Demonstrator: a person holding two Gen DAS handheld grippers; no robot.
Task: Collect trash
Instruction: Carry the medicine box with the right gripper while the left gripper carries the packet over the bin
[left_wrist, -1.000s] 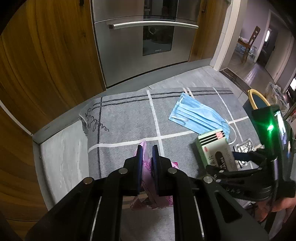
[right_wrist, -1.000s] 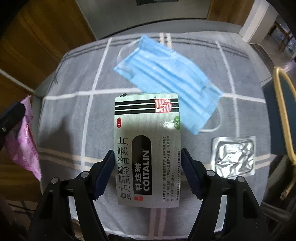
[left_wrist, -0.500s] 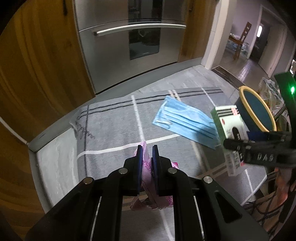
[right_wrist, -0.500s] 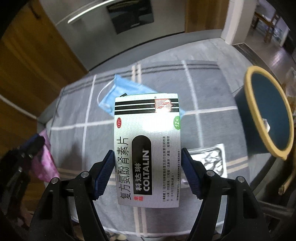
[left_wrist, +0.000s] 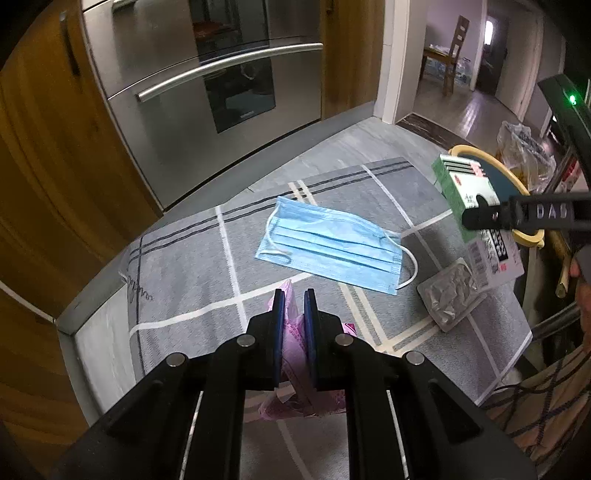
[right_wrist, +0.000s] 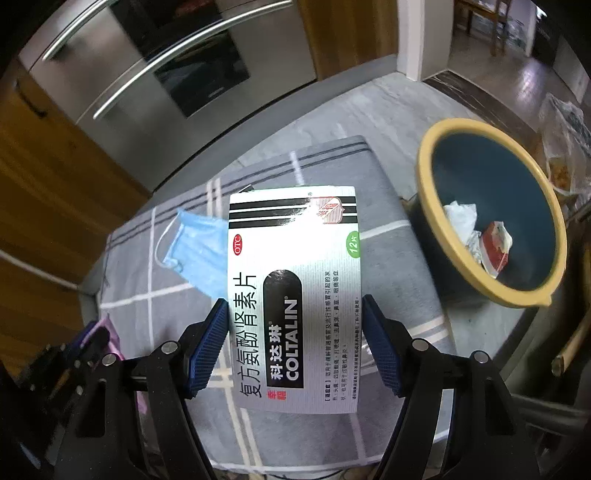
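My left gripper is shut on a crumpled pink wrapper above the grey rug. My right gripper is shut on a white and green medicine box, held in the air; the same medicine box shows at the right of the left wrist view. A blue face mask lies flat on the rug, and a silver blister pack lies to its right. The dark bin with a yellow rim stands right of the rug with some trash inside.
A steel oven front and wooden cabinets stand beyond the rug. A doorway at the upper right opens onto a room with a chair. A plastic bag sits behind the bin. Cables lie at the lower right.
Both grippers have swung right with their loads. The medicine box has risen off the rug, and the bin has come fully into the right wrist view.
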